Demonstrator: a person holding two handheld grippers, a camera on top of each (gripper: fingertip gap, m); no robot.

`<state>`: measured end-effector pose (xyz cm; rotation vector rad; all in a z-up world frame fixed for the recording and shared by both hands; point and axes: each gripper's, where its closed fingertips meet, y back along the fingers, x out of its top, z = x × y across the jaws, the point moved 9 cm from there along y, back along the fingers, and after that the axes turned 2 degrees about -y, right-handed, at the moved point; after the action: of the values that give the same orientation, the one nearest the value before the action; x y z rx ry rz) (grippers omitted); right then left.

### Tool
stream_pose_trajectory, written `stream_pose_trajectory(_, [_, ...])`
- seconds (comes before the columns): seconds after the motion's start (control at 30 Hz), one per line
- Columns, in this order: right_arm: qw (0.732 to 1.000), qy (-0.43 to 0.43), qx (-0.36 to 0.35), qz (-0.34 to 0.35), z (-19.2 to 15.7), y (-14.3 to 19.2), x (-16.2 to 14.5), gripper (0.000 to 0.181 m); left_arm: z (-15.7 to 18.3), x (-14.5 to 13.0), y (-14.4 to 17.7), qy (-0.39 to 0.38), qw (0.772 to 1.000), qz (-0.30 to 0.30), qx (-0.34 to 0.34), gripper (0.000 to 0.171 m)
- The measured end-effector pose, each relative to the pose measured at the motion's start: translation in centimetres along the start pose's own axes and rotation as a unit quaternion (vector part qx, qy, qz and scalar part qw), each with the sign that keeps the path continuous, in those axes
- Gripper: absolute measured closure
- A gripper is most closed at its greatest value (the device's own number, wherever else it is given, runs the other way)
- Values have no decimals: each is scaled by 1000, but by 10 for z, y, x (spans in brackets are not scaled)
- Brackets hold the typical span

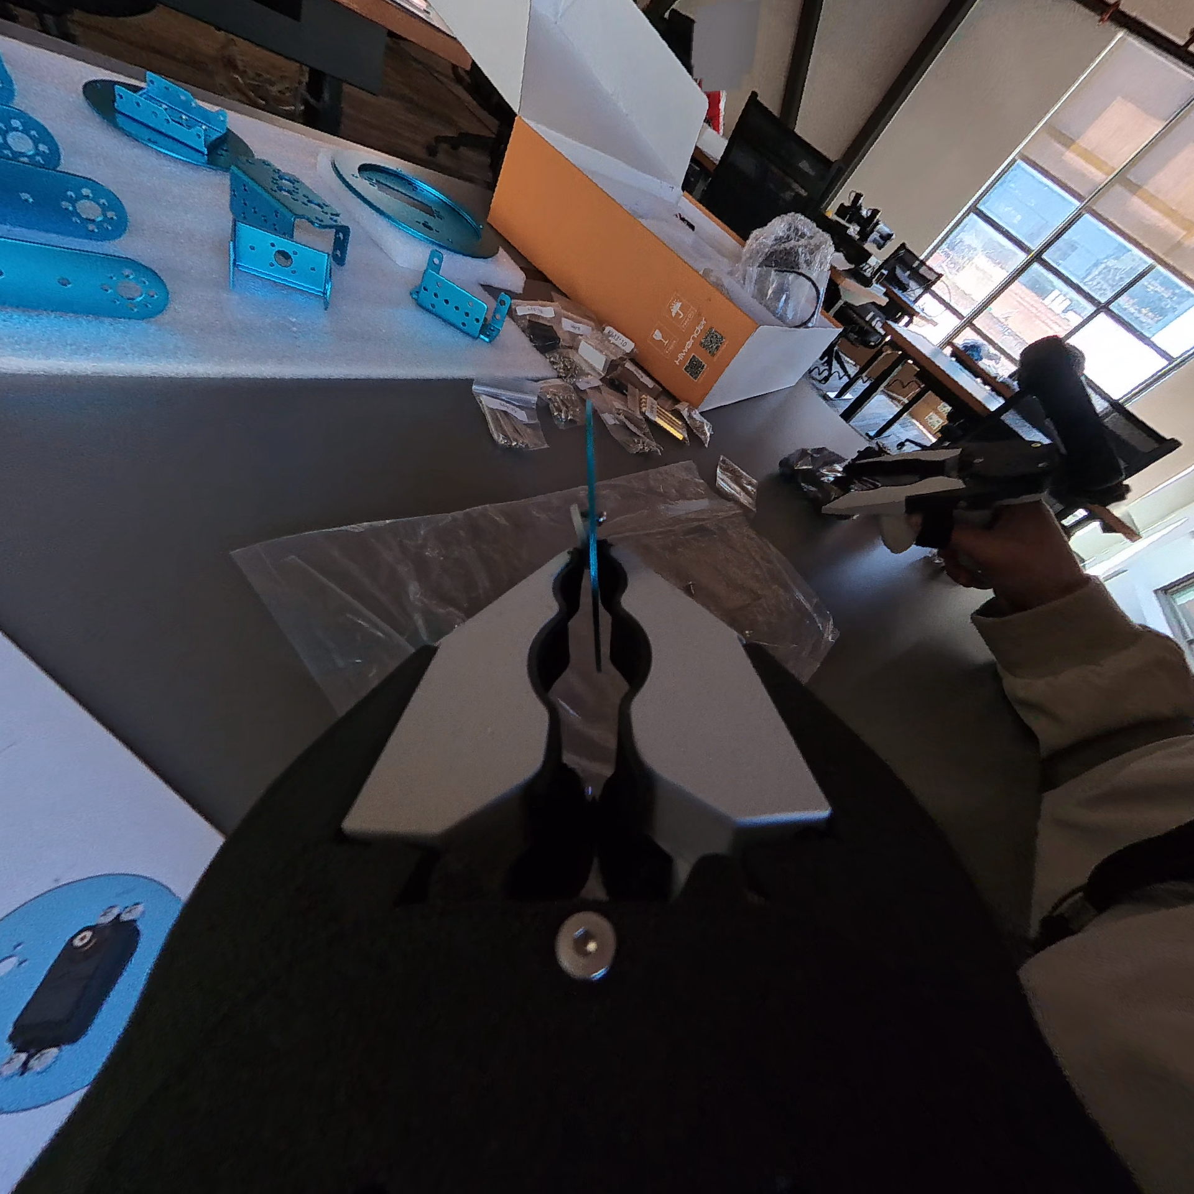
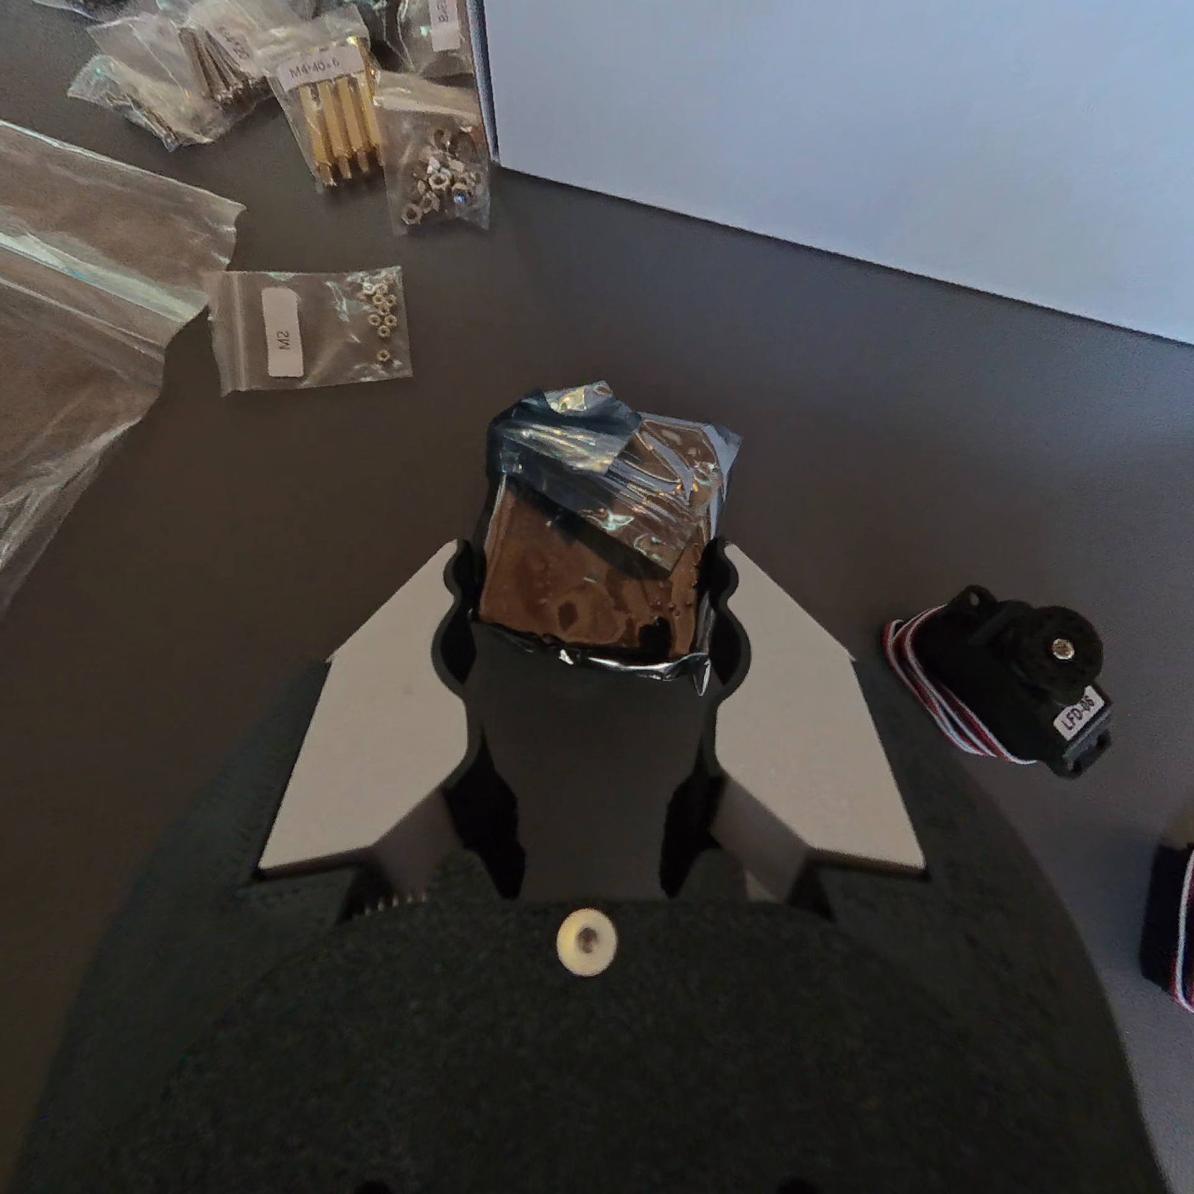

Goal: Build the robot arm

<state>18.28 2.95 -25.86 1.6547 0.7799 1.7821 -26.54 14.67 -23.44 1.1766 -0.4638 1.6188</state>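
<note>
My left gripper (image 1: 589, 555) is shut on a thin blue metal plate (image 1: 590, 478), held edge-on above a large clear plastic bag (image 1: 678, 568) on the dark table. My right gripper (image 2: 588, 555) is shut on a black part wrapped in a clear plastic bag (image 2: 601, 517), just above the table. The right gripper also shows in the left wrist view (image 1: 840, 497), held by a person's hand over the same wrapped black part (image 1: 807, 468).
Blue metal brackets (image 1: 278, 239) and plates lie on white foam (image 1: 194, 336). An orange and white box (image 1: 614, 258) stands behind small bags of screws (image 1: 581, 387). Small bags of nuts (image 2: 310, 329) and brass standoffs (image 2: 336, 129), and a black servo (image 2: 1008, 685), lie near the right gripper. The left gripper's tips are roughly 40 cm from the right gripper's.
</note>
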Motion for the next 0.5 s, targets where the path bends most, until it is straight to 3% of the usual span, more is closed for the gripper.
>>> stream_pose_trajectory(0.5, [1000,3,-2,5,-1,-3,-3,102,2,-3,-14,-8,1000,-24,-6,168])
